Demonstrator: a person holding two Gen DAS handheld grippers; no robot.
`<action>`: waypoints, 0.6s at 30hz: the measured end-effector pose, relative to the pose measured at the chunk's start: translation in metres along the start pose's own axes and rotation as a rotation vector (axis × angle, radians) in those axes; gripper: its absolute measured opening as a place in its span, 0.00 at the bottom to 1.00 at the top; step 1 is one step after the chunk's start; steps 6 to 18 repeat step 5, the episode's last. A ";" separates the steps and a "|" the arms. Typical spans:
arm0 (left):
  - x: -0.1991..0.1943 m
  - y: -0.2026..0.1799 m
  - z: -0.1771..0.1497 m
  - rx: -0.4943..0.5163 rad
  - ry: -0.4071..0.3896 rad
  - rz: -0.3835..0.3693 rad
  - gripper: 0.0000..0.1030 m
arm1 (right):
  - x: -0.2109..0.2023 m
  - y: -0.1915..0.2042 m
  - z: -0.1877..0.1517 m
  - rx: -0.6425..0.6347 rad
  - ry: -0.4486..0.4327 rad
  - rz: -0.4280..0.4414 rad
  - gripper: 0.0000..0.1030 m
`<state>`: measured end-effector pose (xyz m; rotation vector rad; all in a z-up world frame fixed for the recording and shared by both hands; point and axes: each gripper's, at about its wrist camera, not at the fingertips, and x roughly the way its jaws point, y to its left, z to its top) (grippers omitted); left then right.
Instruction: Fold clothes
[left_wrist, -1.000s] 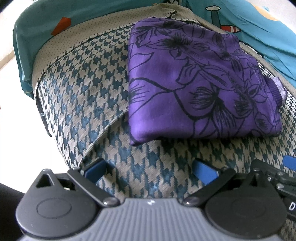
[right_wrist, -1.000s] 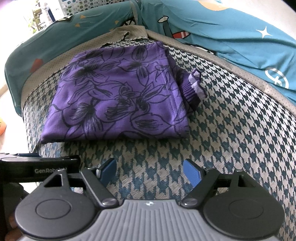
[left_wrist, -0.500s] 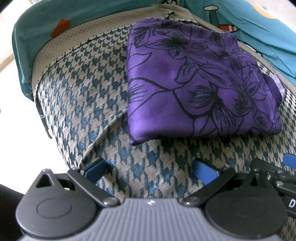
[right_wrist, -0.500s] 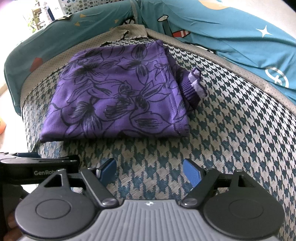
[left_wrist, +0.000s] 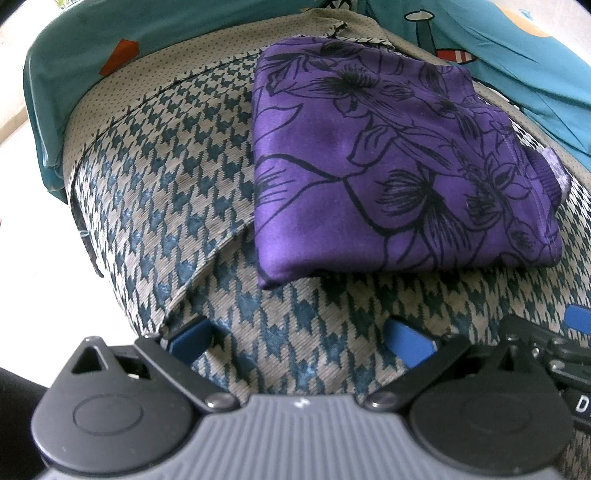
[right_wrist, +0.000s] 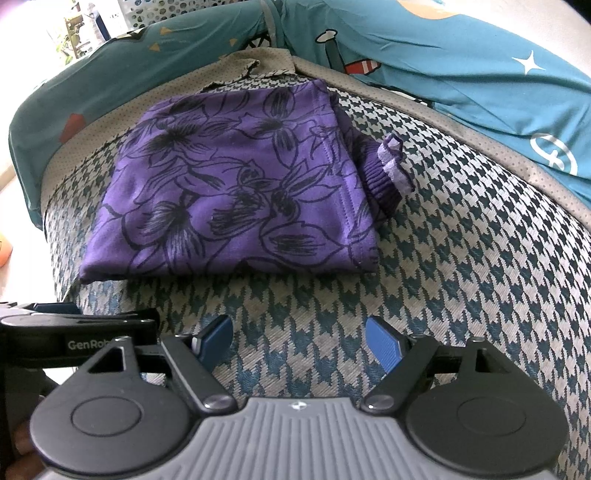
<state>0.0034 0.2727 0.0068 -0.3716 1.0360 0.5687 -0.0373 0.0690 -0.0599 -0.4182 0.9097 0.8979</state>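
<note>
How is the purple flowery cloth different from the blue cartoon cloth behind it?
The purple garment is folded into a neat block, while the teal cloth is spread out and draped. The purple garment has black outlined flowers; the teal cloth has cartoon shapes, such as a white star and a red striped shape. The purple garment lies in front, nearer the grippers; the teal cloth lies further back. Both are fabric lying over the houndstooth cushion.
</note>
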 end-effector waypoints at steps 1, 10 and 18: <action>0.000 0.000 0.000 0.000 -0.001 0.000 1.00 | 0.000 0.000 0.000 0.000 0.000 0.000 0.77; -0.001 -0.001 -0.001 0.001 -0.005 0.001 1.00 | 0.000 0.000 0.000 0.002 0.000 -0.001 0.77; -0.001 -0.001 -0.001 0.001 -0.005 0.001 1.00 | 0.000 0.000 0.000 0.002 0.000 -0.001 0.77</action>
